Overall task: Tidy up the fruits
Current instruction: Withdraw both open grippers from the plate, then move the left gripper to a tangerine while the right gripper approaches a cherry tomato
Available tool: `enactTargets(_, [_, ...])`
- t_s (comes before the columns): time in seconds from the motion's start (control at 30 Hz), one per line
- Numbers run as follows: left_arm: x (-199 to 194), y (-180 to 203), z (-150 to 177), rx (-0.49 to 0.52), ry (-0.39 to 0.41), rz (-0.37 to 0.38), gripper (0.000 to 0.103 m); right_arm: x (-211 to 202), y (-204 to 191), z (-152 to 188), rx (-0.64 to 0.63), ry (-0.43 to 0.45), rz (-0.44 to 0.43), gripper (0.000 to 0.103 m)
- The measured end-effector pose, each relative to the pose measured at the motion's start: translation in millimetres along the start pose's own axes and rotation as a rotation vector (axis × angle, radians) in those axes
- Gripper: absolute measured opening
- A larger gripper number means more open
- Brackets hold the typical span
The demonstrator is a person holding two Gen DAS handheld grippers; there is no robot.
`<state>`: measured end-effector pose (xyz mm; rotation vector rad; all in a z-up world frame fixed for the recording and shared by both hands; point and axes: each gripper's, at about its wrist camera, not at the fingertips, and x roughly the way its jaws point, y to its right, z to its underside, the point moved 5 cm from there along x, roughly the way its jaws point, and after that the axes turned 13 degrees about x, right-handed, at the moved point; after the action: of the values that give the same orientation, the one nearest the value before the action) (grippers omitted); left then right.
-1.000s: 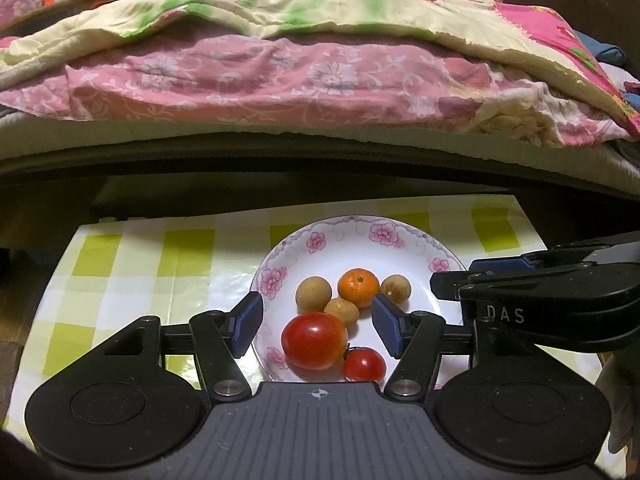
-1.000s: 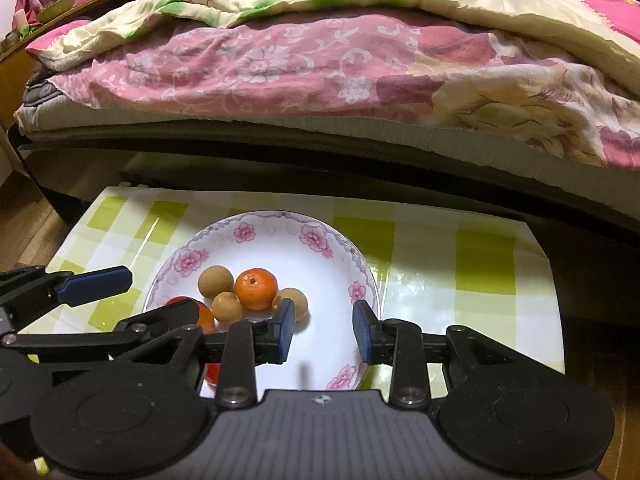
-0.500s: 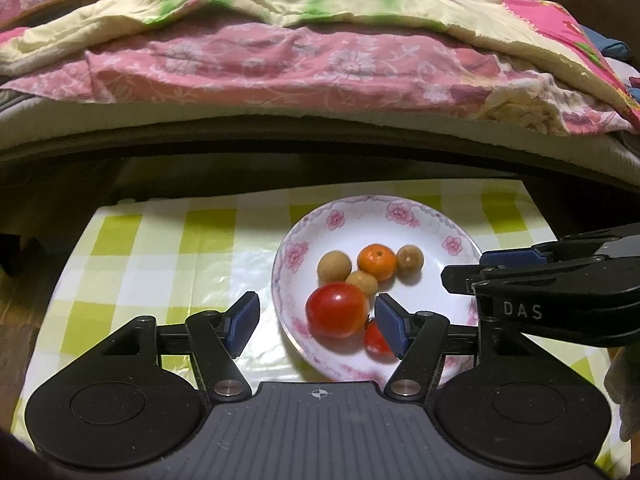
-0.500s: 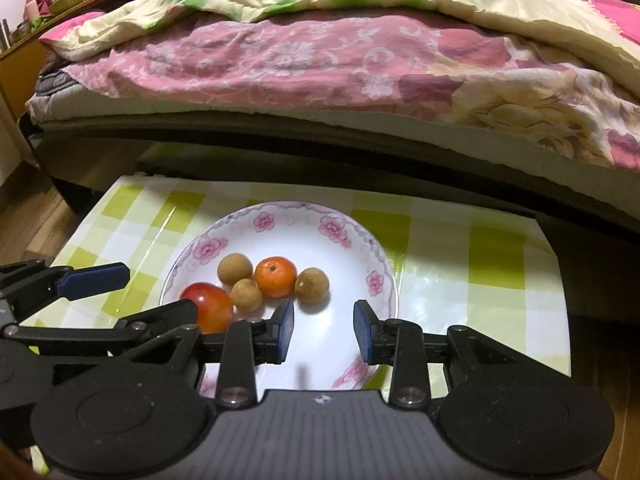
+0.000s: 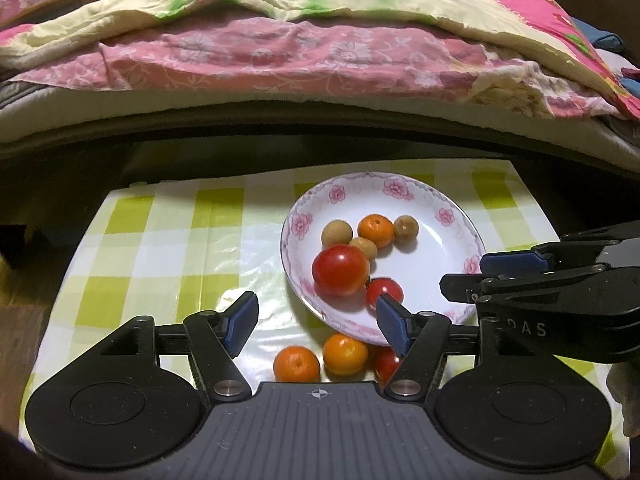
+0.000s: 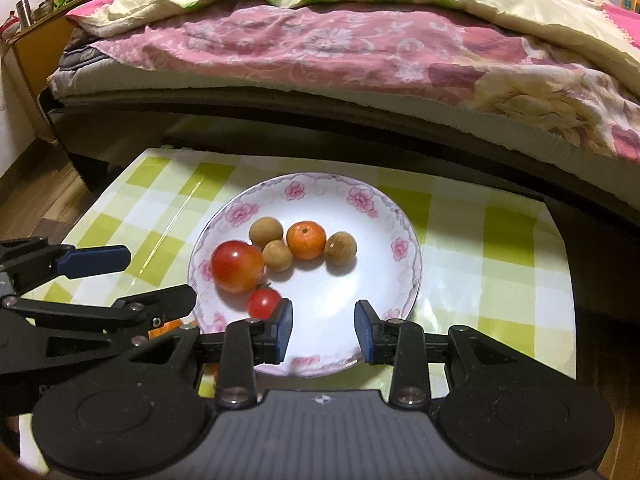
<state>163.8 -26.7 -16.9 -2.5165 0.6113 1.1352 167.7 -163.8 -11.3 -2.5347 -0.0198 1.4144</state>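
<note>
A white plate with pink flowers (image 5: 452,216) (image 6: 396,216) sits on the checked cloth. It holds a large red tomato (image 5: 340,270) (image 6: 237,266), a small tomato (image 5: 385,290) (image 6: 263,303), an orange (image 5: 375,231) (image 6: 306,240) and three brown longans (image 5: 337,233) (image 6: 265,231). Two oranges (image 5: 297,364) (image 5: 345,354) and a red tomato (image 5: 386,362) lie on the cloth in front of the plate. My left gripper (image 5: 316,318) is open and empty above these loose fruits. My right gripper (image 6: 324,326) is open and empty over the plate's near rim.
The low table has a green and white checked cloth (image 5: 168,240) (image 6: 500,240). A bed with pink and yellow quilts (image 5: 320,48) (image 6: 340,40) runs along the far side. Wooden floor (image 6: 24,196) shows at the left.
Both grippers have pulled back and risen from the plate. Loose oranges and a tomato in front of the plate have come into the left wrist view.
</note>
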Motion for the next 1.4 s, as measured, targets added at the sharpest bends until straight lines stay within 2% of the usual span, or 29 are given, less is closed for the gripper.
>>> enactTargets(0.37, [-16,3,24,-0.004,-0.020,0.016,0.073,-15,1,34,0.003,-0.033,-0.009,0.041])
enactTargets(0.8, [-44,-4,52,-0.044,-0.038,0.028,0.076,-35,-28,90,-0.077,-0.097,-0.060,0.041])
enactTargets(1.4, [-35,-4,58,-0.046,-0.087,0.034,0.079,-11,-45,94,-0.106,-0.119,-0.079,0.041])
